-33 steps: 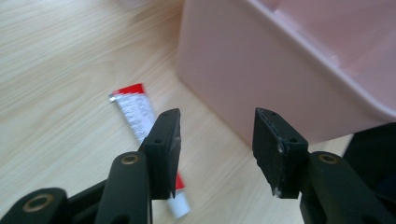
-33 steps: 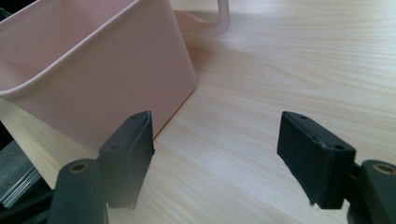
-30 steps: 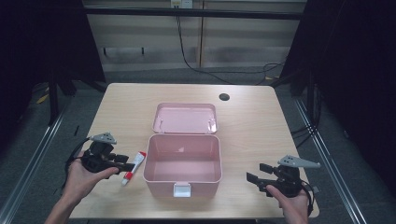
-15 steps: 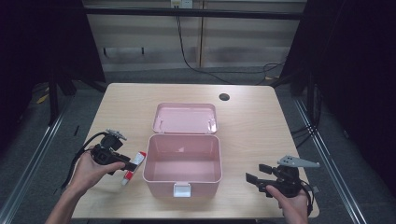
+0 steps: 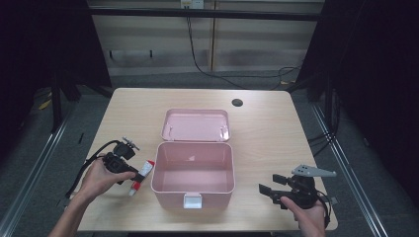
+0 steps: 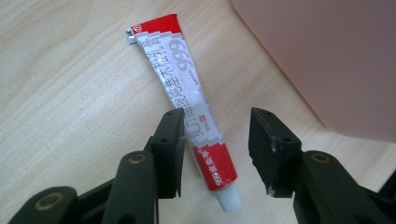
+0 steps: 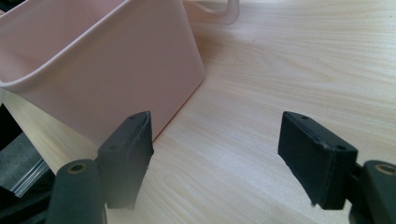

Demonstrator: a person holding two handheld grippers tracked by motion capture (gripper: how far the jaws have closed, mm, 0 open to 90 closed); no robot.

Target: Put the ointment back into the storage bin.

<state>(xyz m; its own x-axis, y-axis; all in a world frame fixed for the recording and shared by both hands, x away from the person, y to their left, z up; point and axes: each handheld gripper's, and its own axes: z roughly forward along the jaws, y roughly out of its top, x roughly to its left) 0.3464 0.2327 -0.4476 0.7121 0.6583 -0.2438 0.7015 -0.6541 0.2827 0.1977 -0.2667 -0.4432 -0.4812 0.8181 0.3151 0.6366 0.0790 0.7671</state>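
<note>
Tabletop (image 5: 276, 133): left claw (image 6: 215, 140) now astride tube (image 6: 187, 100)

Red-white tube (image 6: 196, 109) flat beside pink box (image 5: 192, 168)

Even overhead light, dark surroundings, soft focus up close

High view is showing the tabletop (image 5: 276, 143) evenly lit while the room edges are falling into black; soft shadows are sitting under the pink box (image 5: 193, 173); near jaws are blurring in both gripper views, mild glare is glinting on the tube (image 6: 189, 100).
</note>
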